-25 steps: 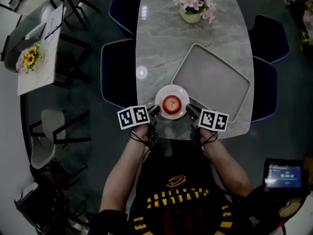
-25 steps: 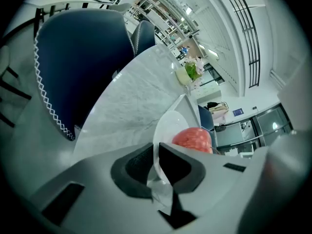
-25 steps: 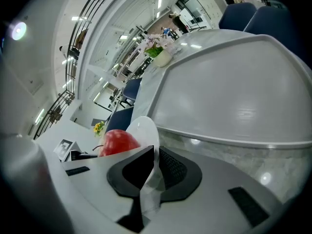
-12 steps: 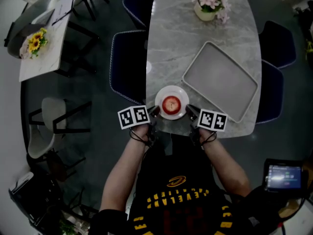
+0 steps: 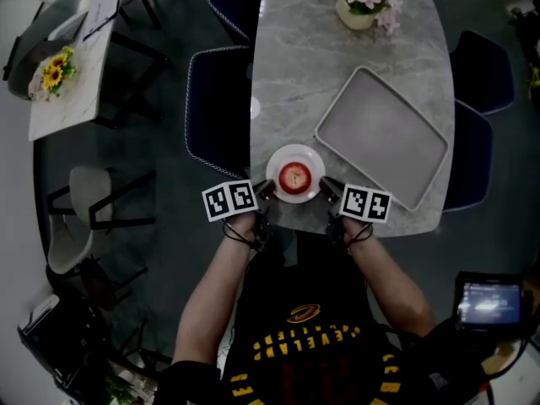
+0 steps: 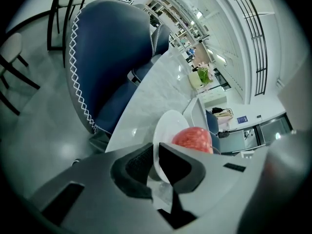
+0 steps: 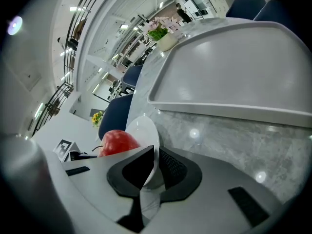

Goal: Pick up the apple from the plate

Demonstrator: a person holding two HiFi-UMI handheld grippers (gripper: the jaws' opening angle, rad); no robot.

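— Looking for the apple [image 5: 294, 178].
— Lies red and whole in the middle of the plate [image 5: 294, 151], close to the near edge of the marble table [image 5: 287, 74].
— And the left gripper [image 5: 266, 190]?
— Pinches the plate's left rim. Closes tight on the thin white edge, without touching the fruit.
— Same for the right gripper [image 5: 327, 189]?
— Same. Clamps the opposite rim and leaves the apple just beyond the fingertips, untouched.
— Anything else up there?
— Grey tray [image 5: 380, 133] near the plate, off to the right, set askew. Pot of pink flowers [image 5: 361, 2] at the far end. Dark blue chair [image 5: 218, 108] tucked in at the left side.
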